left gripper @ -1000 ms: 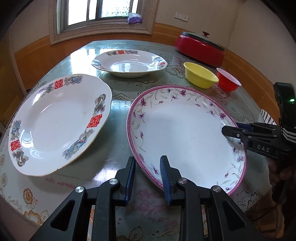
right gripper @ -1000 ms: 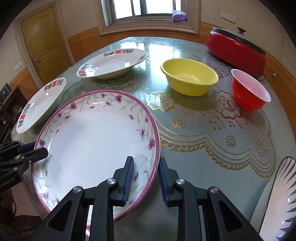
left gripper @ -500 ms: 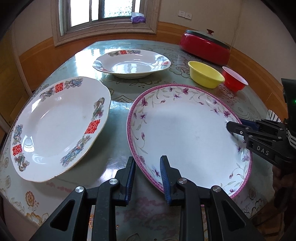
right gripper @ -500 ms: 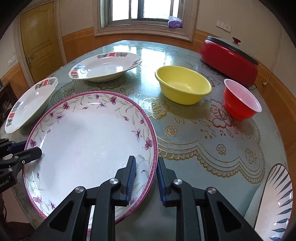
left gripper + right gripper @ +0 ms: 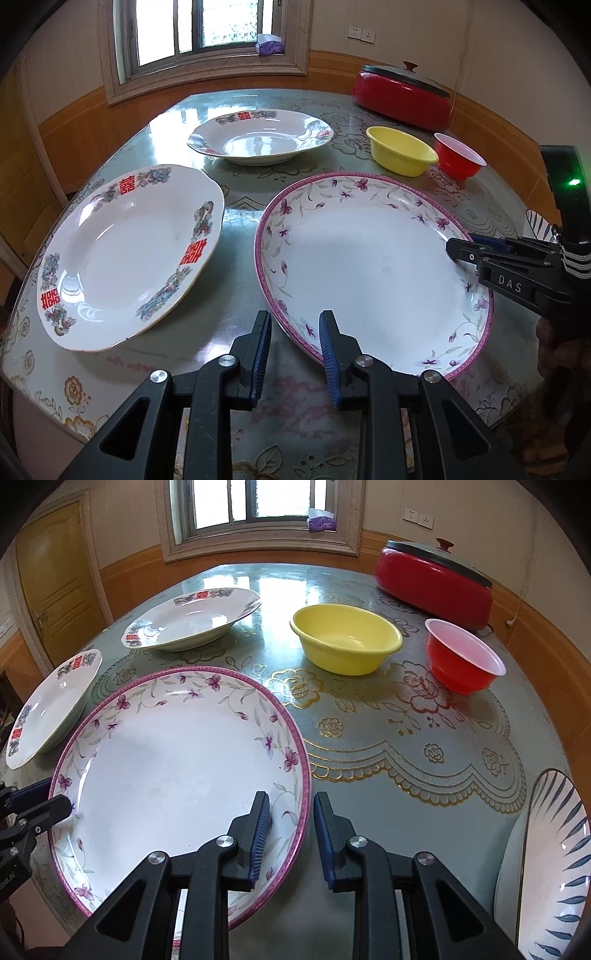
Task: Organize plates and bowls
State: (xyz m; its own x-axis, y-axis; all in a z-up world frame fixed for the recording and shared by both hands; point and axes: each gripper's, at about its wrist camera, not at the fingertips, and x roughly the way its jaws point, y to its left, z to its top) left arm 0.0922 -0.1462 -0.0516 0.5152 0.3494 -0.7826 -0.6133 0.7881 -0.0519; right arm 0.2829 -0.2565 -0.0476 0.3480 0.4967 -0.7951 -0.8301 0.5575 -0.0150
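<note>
Count on table [image 5: 369, 738]: four plates, two bowls, one red pot [image 5: 436, 579]. Left claw [image 5: 294, 352] is released, jaws straddling the near rim of the pink-flowered plate [image 5: 369, 269]; right claw [image 5: 291, 834] is likewise released, straddling the opposite rim. Two white plates with red characters: one [image 5: 122, 258] left of the left claw, one [image 5: 258, 136] ahead. Yellow bowl [image 5: 345, 642] and red bowl [image 5: 461, 661] ahead of the right claw. Blue-striped plate [image 5: 554, 856] at its right.

Pink-rimmed floral plate [image 5: 369, 266]; yellow bowl [image 5: 345, 642]; red bowl [image 5: 461, 661]; red-lettered white plates [image 5: 125, 254].
</note>
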